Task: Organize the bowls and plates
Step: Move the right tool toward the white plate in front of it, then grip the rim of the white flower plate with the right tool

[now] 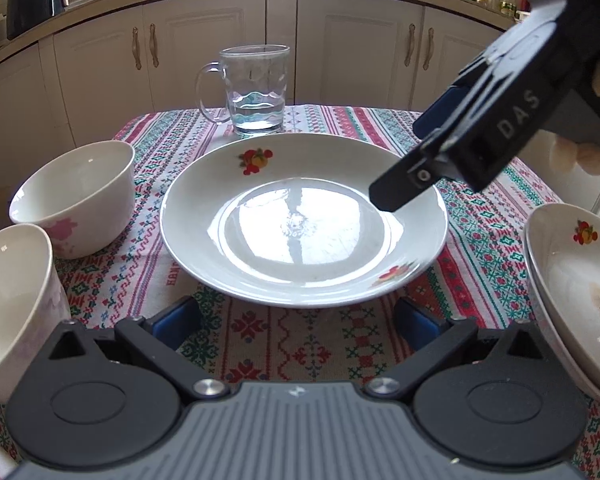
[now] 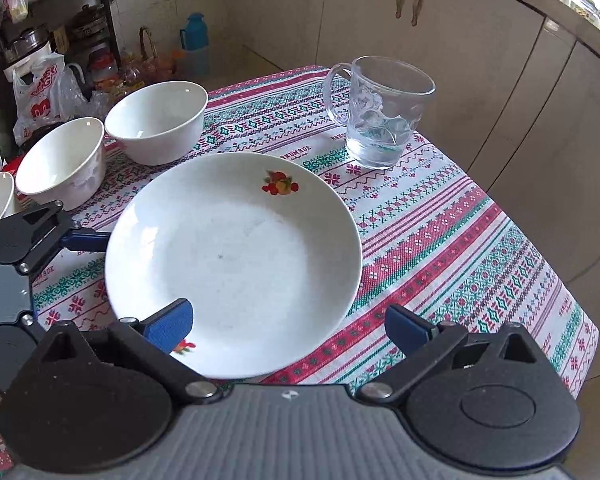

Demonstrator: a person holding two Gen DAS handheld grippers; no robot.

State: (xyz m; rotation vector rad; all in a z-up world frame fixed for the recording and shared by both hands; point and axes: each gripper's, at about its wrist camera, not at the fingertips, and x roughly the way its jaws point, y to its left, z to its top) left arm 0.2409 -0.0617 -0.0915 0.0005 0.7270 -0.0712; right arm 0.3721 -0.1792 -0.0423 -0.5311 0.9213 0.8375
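Resting on the tablecloth (image 2: 440, 240): three bowls (image 2: 156, 120), two plates (image 2: 232, 256), one mug (image 2: 380, 112); both tongs (image 2: 288, 326) gape empty

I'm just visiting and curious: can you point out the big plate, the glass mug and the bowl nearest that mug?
Plate (image 2: 236, 256): right wrist view, its bare middle.
Glass mug (image 1: 256, 92): left wrist view, its clear side wall.
Bowl (image 2: 156, 124): right wrist view, its inner wall.

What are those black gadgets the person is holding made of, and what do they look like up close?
Each gripper is mostly matte black plastic with round pivot discs, silver bolts and a ribbed grey top plate. The left gripper and right gripper both end in blue textured finger pads. Seen from the left wrist camera, the right one carries white "DAS" lettering. No cables show; bare fingertips wrap its handle.
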